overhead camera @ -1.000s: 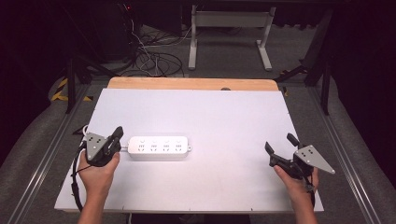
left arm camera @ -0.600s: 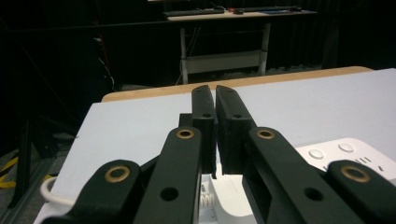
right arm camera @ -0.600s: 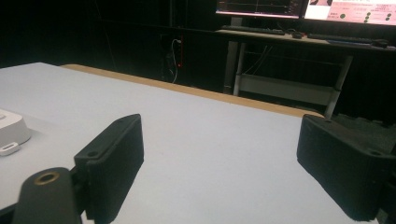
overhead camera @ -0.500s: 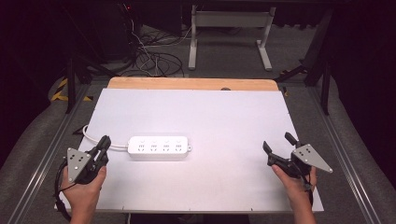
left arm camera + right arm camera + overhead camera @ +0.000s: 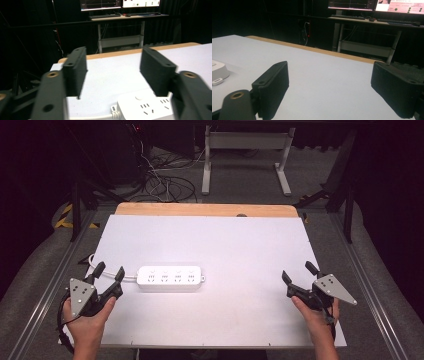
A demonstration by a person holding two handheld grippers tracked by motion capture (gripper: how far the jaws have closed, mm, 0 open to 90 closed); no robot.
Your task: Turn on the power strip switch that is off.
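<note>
A white power strip (image 5: 170, 277) lies flat on the white table (image 5: 225, 245), left of centre, its cord (image 5: 92, 261) trailing off toward the left edge. My left gripper (image 5: 109, 271) stands open just left of the strip's cord end, jaws apart and holding nothing. In the left gripper view the power strip (image 5: 143, 106) sits low between the jaws, cord end nearest. My right gripper (image 5: 298, 271) is open near the table's right front, far from the strip. In the right gripper view the strip's end (image 5: 218, 71) shows at the far left.
A wooden board edge (image 5: 205, 210) runs along the table's back. Behind it are floor cables (image 5: 160, 182) and a white desk frame (image 5: 245, 155). Metal rails (image 5: 55, 275) flank both sides. Monitors (image 5: 374, 5) glow in the dark background.
My left gripper drew back from the strip's left end toward the front-left, then came slightly back toward it. The right gripper stayed almost still.
</note>
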